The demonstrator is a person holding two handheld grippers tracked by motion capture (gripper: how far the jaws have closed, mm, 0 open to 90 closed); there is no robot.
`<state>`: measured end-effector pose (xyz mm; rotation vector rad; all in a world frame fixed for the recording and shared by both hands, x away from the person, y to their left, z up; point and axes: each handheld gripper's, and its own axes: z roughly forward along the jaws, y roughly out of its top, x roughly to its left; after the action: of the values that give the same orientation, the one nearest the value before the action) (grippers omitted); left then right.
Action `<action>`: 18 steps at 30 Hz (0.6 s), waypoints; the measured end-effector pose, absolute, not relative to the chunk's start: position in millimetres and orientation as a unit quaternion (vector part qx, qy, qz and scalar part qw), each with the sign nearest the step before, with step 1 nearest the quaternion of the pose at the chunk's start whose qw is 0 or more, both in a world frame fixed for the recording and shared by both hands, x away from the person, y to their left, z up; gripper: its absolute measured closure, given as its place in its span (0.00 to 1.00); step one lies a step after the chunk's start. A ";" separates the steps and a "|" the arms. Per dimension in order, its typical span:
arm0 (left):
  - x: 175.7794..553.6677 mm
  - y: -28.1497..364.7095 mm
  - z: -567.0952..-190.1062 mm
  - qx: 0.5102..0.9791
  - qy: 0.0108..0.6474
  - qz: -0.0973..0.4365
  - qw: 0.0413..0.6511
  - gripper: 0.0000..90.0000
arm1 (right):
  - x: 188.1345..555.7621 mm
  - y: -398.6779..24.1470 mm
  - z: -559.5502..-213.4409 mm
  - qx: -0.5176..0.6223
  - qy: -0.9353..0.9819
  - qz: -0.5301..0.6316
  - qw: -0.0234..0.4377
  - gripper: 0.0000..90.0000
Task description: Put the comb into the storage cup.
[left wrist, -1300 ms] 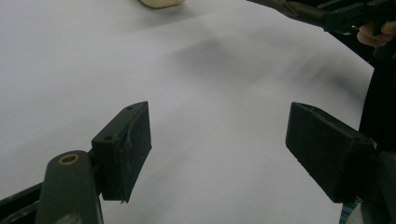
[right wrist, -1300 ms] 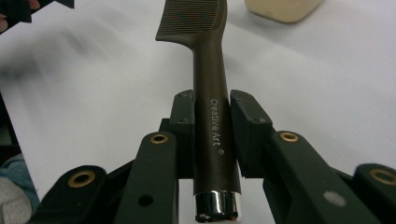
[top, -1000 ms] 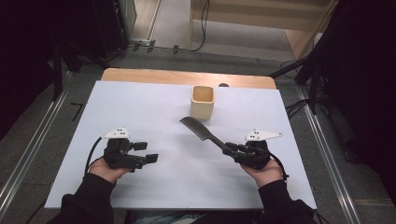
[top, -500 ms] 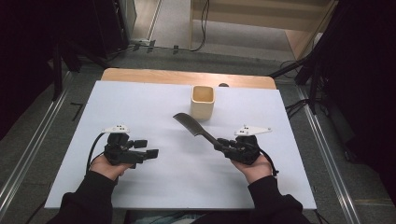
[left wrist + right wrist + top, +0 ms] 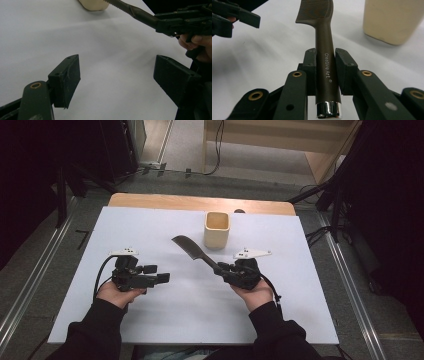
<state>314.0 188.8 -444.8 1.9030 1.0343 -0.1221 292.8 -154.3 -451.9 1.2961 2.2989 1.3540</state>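
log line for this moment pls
right gripper: shut on comb handle | left gripper: open, empty | cup: upright beyond comb

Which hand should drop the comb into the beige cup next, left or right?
Right. The right tongs are already shut on the comb's handle, and the beige cup sits just beyond its toothed end. The left tongs hang open and empty, farther from the cup.

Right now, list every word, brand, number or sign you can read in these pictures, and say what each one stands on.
"Creative Art ®": pale lettering running along the dark handle of the comb, between the jaws of the right gripper that clamp it.
No other text can be read: the cream cup, the white table and the left gripper bear none.
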 end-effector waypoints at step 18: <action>329.5 183.9 -436.9 0.768 0.445 -0.036 0.459 0.25 | 304.7 -101.3 -455.6 0.433 0.768 0.455 0.123 0.78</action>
<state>329.5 183.9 -436.9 1.8912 1.0965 -0.0897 304.7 -101.3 -455.6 1.2624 2.2404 1.3277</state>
